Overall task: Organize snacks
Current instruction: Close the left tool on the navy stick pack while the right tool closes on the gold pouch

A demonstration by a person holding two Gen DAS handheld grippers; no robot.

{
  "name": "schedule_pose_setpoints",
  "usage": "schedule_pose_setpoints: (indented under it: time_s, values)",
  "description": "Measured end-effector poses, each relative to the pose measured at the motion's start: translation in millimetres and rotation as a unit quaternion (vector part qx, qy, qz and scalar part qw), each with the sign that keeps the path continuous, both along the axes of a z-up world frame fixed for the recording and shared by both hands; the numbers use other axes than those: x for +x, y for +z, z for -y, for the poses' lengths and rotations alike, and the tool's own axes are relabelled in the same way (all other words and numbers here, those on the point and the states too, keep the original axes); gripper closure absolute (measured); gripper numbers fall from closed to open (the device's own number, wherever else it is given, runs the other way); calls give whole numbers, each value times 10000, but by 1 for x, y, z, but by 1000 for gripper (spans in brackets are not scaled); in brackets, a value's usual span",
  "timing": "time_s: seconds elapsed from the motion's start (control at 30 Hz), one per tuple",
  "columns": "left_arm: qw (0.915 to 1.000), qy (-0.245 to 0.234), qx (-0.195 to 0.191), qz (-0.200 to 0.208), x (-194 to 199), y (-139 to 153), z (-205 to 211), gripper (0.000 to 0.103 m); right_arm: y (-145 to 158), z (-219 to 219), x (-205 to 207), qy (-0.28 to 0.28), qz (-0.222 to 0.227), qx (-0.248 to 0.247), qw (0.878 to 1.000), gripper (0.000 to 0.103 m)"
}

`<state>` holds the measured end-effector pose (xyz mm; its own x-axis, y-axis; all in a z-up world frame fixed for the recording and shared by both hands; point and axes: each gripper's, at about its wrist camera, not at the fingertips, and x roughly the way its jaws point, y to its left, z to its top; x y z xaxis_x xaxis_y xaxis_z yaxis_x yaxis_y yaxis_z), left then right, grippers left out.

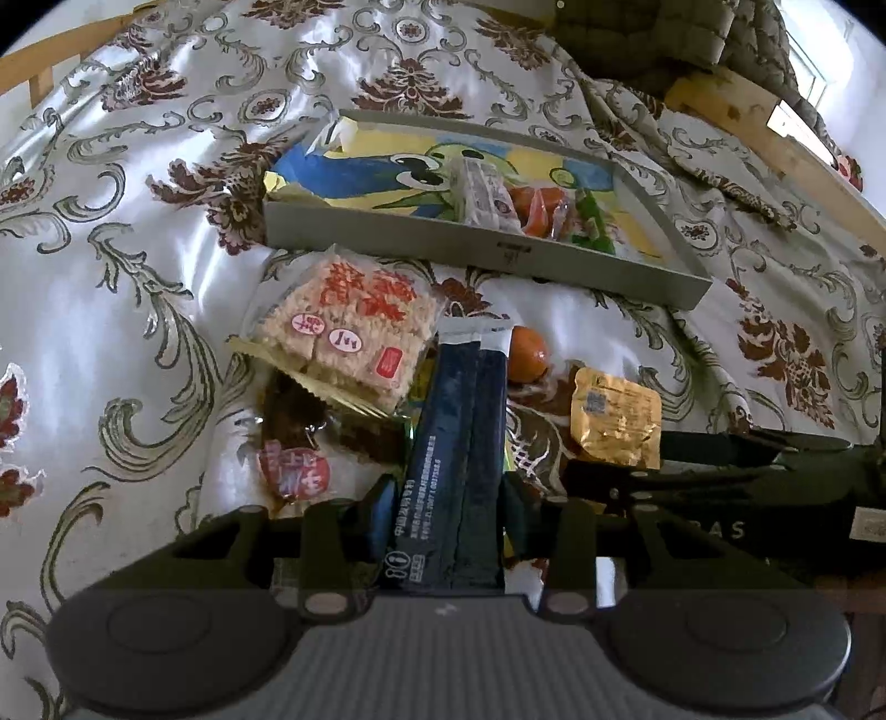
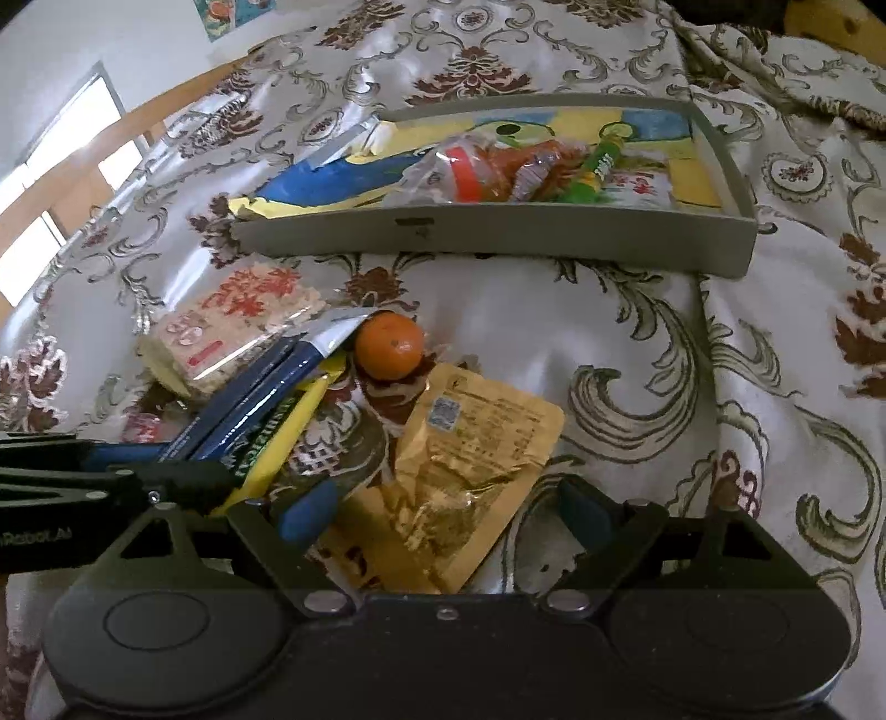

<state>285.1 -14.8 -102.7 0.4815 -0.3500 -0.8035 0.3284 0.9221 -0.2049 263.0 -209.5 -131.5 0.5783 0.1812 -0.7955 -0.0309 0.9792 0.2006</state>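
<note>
My left gripper [image 1: 446,498] is shut on a pair of dark blue stick packets [image 1: 462,443], which also show in the right wrist view [image 2: 249,399]. My right gripper [image 2: 448,509] is open, its fingers [image 2: 307,512] on either side of a gold foil pouch [image 2: 459,471], also seen in the left wrist view [image 1: 617,418]. A tangerine [image 2: 389,346] lies just beyond the pouch. A rice cracker pack [image 1: 346,327] and a dark snack with a red label [image 1: 293,443] lie left of the blue packets. The grey tray [image 1: 476,255] at the back holds several wrapped snacks [image 2: 498,169].
Everything lies on a white patterned cloth [image 1: 111,277] over a bed. A yellow-green packet [image 2: 277,448] lies under the blue sticks. A wooden frame [image 1: 775,127] runs along the back right. A dark quilted item [image 1: 637,33] sits at the far edge.
</note>
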Motion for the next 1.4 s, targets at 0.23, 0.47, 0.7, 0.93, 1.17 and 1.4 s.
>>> schedule_pose_setpoints:
  time_s: [0.23, 0.47, 0.7, 0.93, 1.17, 1.4]
  values:
    - [10000, -29, 66, 65, -1, -1, 2, 60, 1, -11, -1, 124, 75, -482, 9987, 35]
    - [9994, -236, 205, 174, -12, 2, 12, 60, -2, -11, -3, 307, 41, -437, 9986, 37]
    - [9997, -134, 133, 179, -14, 1, 10, 60, 1, -7, -7, 274, 68, -248, 9993, 48]
    - [10000, 50, -61, 60, -30, 8, 1, 61, 11, -8, -19, 358, 176, -362, 9985, 60]
    - [9995, 287, -139, -41, -41, 15, -2, 62, 13, 0, -26, 404, 163, -159, 9989, 70]
    - [9981, 582, -195, 73, -51, 23, -7, 62, -2, -2, -23, 734, 135, -26, 9972, 49]
